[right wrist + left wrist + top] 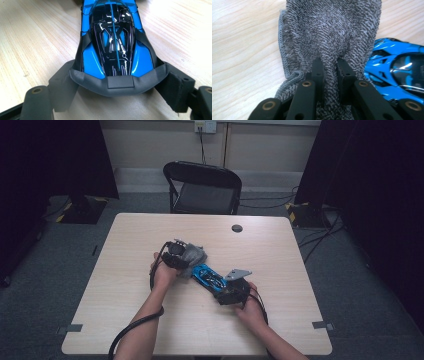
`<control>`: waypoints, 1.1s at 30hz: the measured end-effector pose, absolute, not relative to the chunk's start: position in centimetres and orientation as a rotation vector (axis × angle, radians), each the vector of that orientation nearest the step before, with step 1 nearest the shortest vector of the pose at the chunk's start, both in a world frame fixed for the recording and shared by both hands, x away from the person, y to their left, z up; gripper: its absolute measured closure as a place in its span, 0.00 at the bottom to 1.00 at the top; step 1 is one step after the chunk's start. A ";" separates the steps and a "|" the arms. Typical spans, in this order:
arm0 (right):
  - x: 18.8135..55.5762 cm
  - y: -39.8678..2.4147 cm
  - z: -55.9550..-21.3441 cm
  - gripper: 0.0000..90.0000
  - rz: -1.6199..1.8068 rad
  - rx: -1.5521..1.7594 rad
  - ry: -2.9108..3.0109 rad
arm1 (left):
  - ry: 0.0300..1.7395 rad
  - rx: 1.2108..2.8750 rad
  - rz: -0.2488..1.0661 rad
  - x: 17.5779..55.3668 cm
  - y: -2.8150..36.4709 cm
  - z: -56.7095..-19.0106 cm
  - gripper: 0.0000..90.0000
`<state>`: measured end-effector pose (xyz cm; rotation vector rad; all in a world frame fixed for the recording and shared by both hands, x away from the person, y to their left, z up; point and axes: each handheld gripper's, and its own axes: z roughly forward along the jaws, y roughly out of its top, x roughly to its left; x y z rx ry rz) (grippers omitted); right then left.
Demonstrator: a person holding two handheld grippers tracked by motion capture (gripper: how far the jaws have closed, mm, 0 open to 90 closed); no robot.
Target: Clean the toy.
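So the glossy blue-and-black toy car [113, 42] sits mid-table [130, 240], right tool [117, 85] clamped across its rear end. Looks hard, slick, probably scratchable. Left tool [329, 72] pinches the soft grey knit cloth [329, 27] beside it, floppy stuff, grab a bunched fold.

Blue-and-black toy car [113, 37] on the table, grey cloth [329, 32] touching it.

Your forearms are bare. Each gripper is black with brass-ringed screws; the left gripper [176, 254] trails a thick black cable [131, 329]. The right gripper [231, 290] carries a grey three-cornered plate [237, 274].
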<state>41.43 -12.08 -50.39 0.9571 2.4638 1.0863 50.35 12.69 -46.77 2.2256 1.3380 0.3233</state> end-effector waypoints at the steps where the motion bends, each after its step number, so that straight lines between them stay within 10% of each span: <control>1: 41.4 -12.1 -50.4 0.26 1.087 0.957 2.463 | 1.343 2.220 0.322 50.3 12.9 -46.8 0.88; 33: 41.4 -12.1 -50.4 0.26 1.088 0.958 2.462 | 1.044 2.197 0.218 44.9 8.8 -41.9 0.88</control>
